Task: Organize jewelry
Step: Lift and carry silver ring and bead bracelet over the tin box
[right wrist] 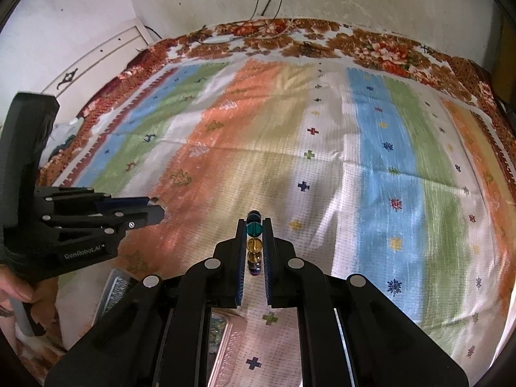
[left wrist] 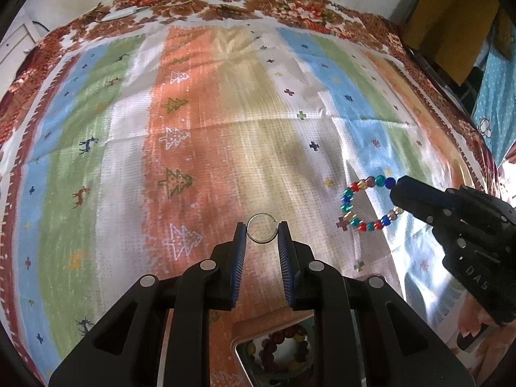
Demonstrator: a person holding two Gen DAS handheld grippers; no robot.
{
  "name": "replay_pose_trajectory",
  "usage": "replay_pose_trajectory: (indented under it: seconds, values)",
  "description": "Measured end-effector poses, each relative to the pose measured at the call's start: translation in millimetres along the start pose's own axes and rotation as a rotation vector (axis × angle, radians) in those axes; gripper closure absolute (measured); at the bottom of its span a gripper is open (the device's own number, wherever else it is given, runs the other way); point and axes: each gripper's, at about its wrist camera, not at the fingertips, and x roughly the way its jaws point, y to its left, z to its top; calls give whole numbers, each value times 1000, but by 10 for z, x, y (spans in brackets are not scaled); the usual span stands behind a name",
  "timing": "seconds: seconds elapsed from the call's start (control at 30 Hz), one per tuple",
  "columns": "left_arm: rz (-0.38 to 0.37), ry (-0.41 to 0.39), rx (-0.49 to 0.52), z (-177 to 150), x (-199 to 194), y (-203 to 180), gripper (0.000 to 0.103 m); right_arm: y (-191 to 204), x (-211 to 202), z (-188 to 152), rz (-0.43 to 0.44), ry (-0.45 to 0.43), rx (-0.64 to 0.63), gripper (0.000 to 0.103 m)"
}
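Observation:
My left gripper (left wrist: pixel 262 229) is shut on a thin silver hoop ring (left wrist: pixel 262 228), held upright between the blue pad tips above the striped cloth (left wrist: pixel 225 129). In the left wrist view my right gripper (left wrist: pixel 398 190) comes in from the right, and a bracelet of coloured beads (left wrist: pixel 361 206) hangs from its tip as a loop. In the right wrist view the right gripper (right wrist: pixel 254 225) is shut on that beaded bracelet (right wrist: pixel 254 229), seen edge-on with teal, amber and dark beads between the pads. The left gripper (right wrist: pixel 158 208) appears at the left.
A box with compartments (left wrist: pixel 277 351) holding beaded pieces lies under the left gripper, near the cloth's front edge; part of it (right wrist: pixel 116 290) shows in the right wrist view. A floral border (right wrist: pixel 322 38) rims the cloth, then a wall. A hand (right wrist: pixel 16 293) grips the left handle.

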Motion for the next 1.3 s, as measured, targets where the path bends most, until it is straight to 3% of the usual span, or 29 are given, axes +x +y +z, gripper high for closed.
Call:
replay_pose_trajectory:
  seconds: [0.53,1.03,1.3]
  values:
    - [16,-118,5,-227,-350,-60,84,263,-335,-127,72,-43,-63,93]
    - [-21,-153,2,-437,-551,-99,84,406,-559,-301,103,-68,-89,93]
    - [-22,-153,13,-615,-627,-130,83,488,-579,-450,108,-40,-114,93]
